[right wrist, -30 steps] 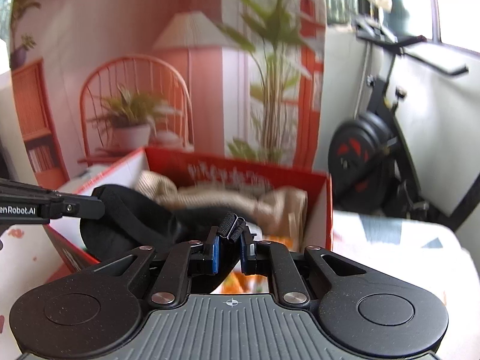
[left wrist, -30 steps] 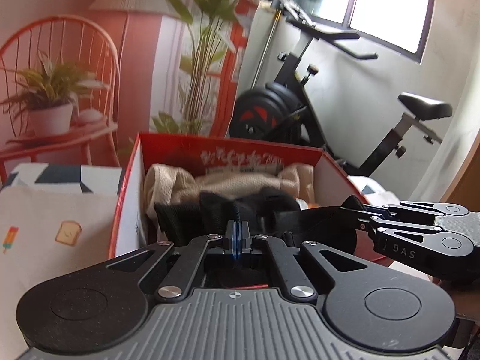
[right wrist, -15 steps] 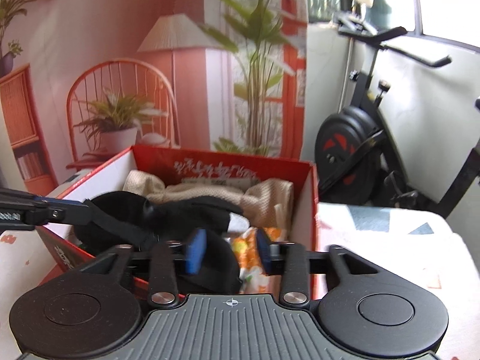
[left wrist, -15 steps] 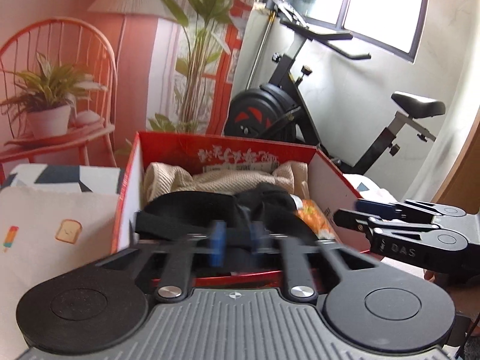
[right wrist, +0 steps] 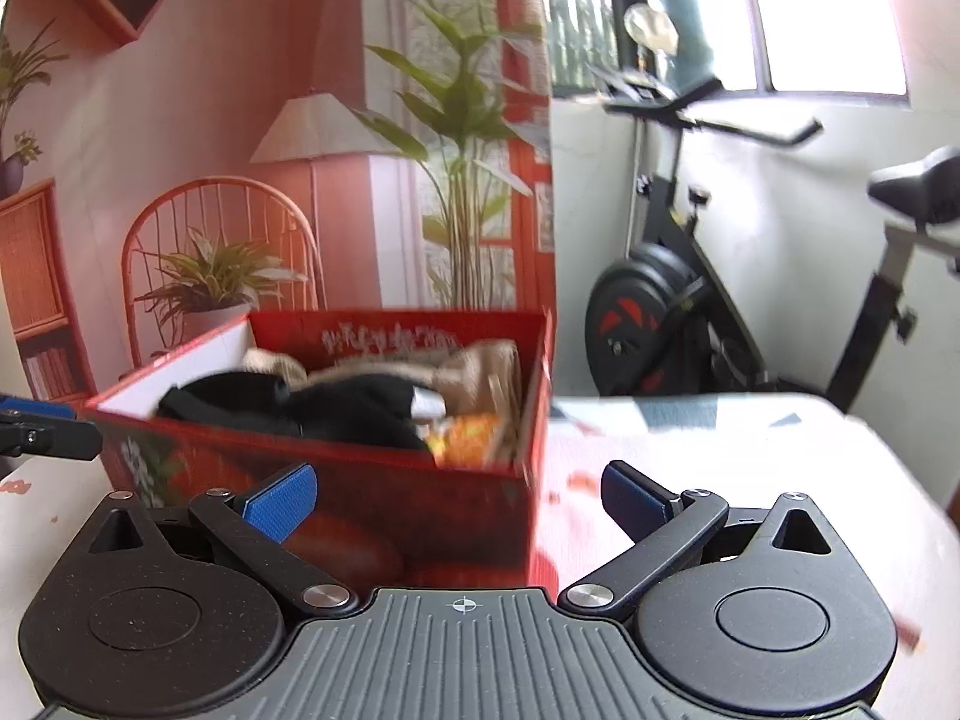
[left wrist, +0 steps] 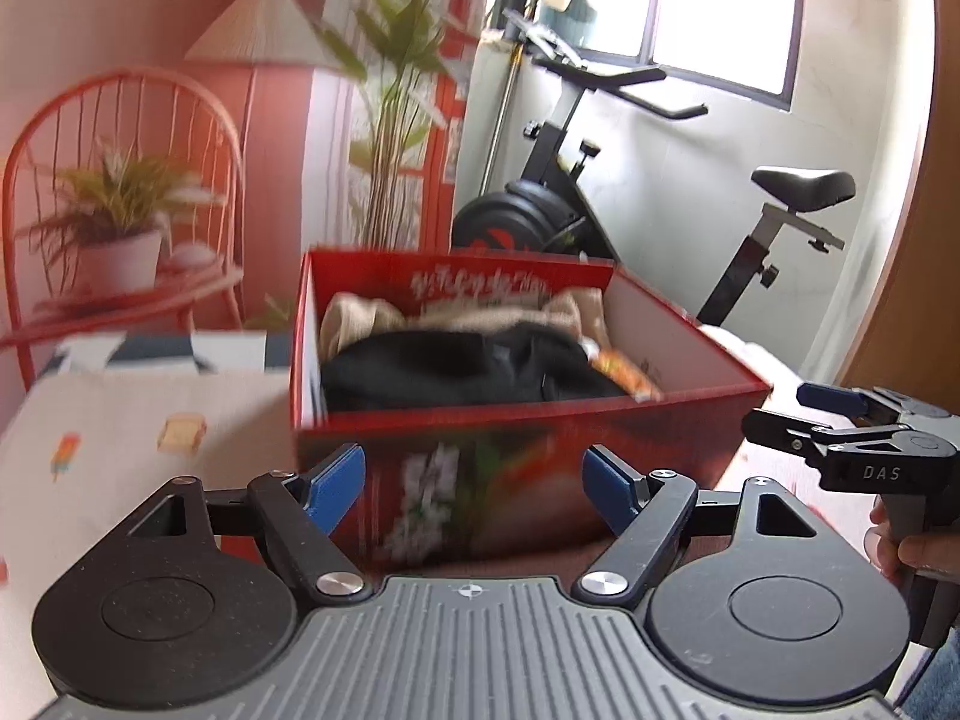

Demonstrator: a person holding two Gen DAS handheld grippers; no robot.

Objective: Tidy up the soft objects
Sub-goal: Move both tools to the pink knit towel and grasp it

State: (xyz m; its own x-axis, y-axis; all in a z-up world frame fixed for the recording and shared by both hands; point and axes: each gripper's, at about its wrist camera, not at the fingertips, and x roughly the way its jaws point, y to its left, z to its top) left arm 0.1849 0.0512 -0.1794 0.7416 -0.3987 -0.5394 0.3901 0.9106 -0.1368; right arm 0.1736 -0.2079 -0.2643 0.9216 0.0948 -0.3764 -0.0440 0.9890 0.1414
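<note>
A red cardboard box (left wrist: pixel 690 405) stands on the table and shows in the right wrist view too (right wrist: pixel 336 483). Inside lie a black soft garment (left wrist: pixel 444 375) (right wrist: pixel 336 399), beige knit cloth (left wrist: pixel 384 315) (right wrist: pixel 480 369) and an orange packet (left wrist: pixel 624 375) (right wrist: pixel 468 444). My left gripper (left wrist: pixel 477 486) is open and empty, in front of the box's near wall. My right gripper (right wrist: pixel 459 498) is open and empty, in front of the box's near right corner; it also shows at the right of the left wrist view (left wrist: pixel 840 420).
The table carries a pale printed cloth (left wrist: pixel 120 438) (right wrist: pixel 720 450). Behind the table stand an exercise bike (left wrist: pixel 600 204) (right wrist: pixel 678 288) and a backdrop picturing an orange chair, lamp and plants (left wrist: pixel 120 192) (right wrist: pixel 228 264).
Both grippers were shut on the black garment over the box. They have opened, let it drop into the box, and pulled back and down in front of the box.
</note>
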